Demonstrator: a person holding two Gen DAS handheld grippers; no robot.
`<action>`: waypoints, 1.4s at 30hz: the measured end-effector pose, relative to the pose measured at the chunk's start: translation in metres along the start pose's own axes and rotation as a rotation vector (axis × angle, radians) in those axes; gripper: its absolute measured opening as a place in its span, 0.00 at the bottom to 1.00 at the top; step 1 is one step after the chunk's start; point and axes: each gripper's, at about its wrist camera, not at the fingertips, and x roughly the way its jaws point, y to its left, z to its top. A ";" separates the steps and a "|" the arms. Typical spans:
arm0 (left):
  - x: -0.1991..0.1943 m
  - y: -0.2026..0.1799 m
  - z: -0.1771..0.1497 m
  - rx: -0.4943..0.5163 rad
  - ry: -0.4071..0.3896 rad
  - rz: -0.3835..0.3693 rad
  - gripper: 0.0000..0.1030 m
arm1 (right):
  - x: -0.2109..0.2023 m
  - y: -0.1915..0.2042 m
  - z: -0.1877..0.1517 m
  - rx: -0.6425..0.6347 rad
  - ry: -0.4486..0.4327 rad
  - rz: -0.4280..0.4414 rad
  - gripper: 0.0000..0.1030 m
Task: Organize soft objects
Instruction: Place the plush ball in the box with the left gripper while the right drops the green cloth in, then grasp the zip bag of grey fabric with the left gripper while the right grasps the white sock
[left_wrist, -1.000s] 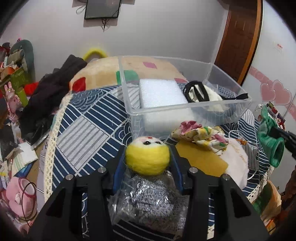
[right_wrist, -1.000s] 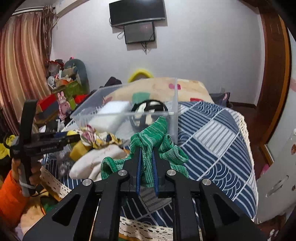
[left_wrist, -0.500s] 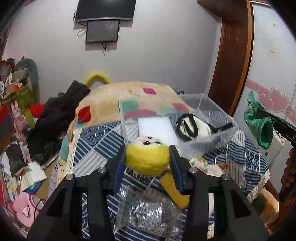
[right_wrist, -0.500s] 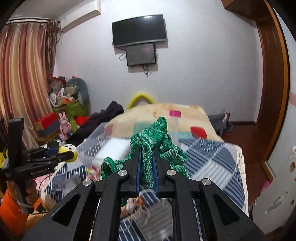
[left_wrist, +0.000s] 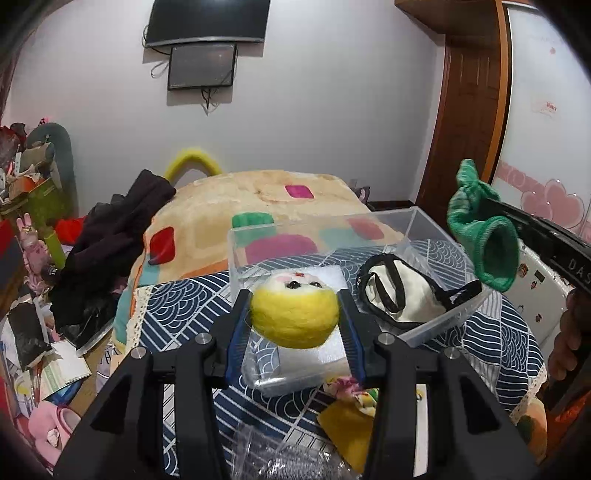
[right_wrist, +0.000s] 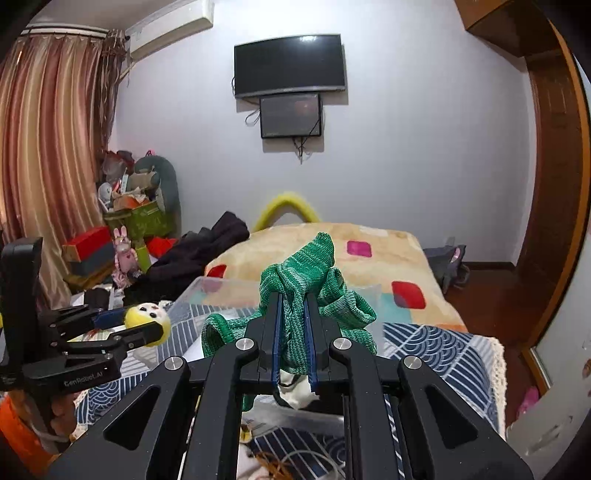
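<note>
My left gripper is shut on a round yellow felt doll with a white face, held in the air above the near end of a clear plastic bin. My right gripper is shut on a green knitted cloth, held high over the bin's right side; the cloth also shows in the left wrist view. Inside the bin lie a white foam block and a white pouch with black straps. The doll also shows in the right wrist view.
The bin stands on a blue patterned cloth on a table, in front of a beige bed. A floral fabric piece, a yellow cloth and a clear bag lie near the front edge. Clutter fills the floor at left.
Both grippers have risen from near the table to well above the bin, each still holding its object. The bin now sits lower in both views.
</note>
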 end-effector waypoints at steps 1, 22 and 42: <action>0.004 0.000 0.000 0.000 0.009 -0.002 0.44 | 0.007 0.001 -0.001 -0.006 0.015 -0.001 0.10; 0.042 -0.009 -0.014 0.014 0.109 -0.034 0.51 | 0.066 0.013 -0.034 -0.089 0.265 0.027 0.16; -0.039 -0.010 -0.016 0.002 -0.038 -0.014 0.78 | -0.016 0.008 -0.006 -0.038 0.045 0.008 0.55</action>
